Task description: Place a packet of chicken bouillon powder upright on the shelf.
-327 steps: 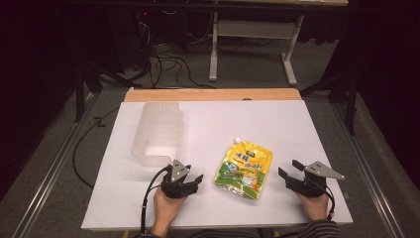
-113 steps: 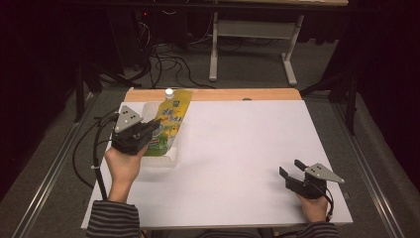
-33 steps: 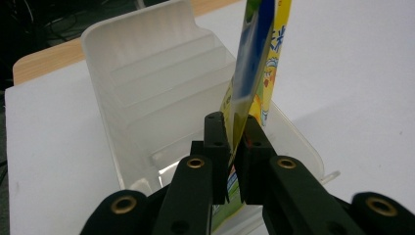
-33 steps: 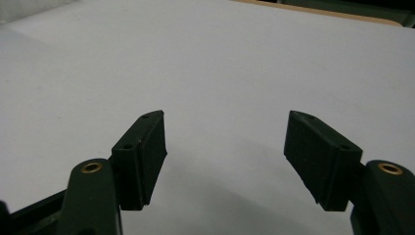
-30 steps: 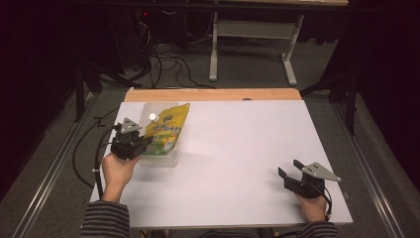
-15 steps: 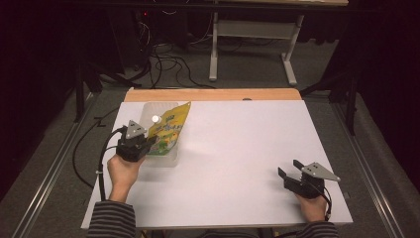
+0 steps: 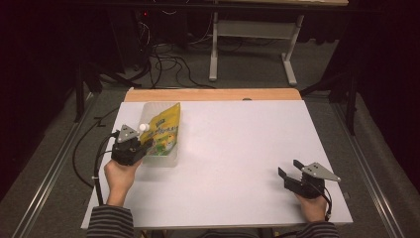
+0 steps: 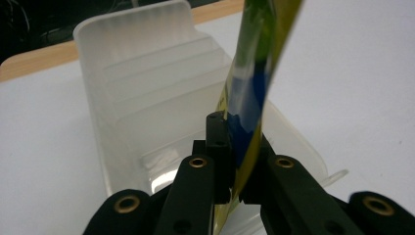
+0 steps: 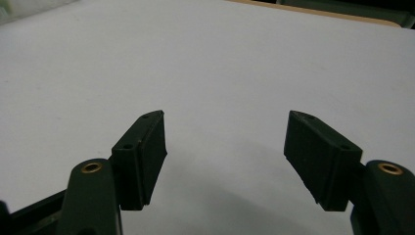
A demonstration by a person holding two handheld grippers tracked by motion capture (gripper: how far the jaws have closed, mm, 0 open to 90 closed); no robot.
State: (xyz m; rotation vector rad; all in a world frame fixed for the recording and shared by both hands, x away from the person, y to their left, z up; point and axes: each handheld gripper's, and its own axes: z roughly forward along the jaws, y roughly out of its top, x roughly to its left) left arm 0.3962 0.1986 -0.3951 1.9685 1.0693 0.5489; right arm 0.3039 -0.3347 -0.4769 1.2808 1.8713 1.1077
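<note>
L gripper is clamped on the yellow pouch, pads pinching its lower edge; the jaws have just been easing apart a touch, pouch between them. Pouch stands tilted inside the clear bin, its top leaning on the bin's far wall, white cap just above the gripper. R gripper sits well right of the bin on the white table, jaws wide apart w/ nothing between.
</note>
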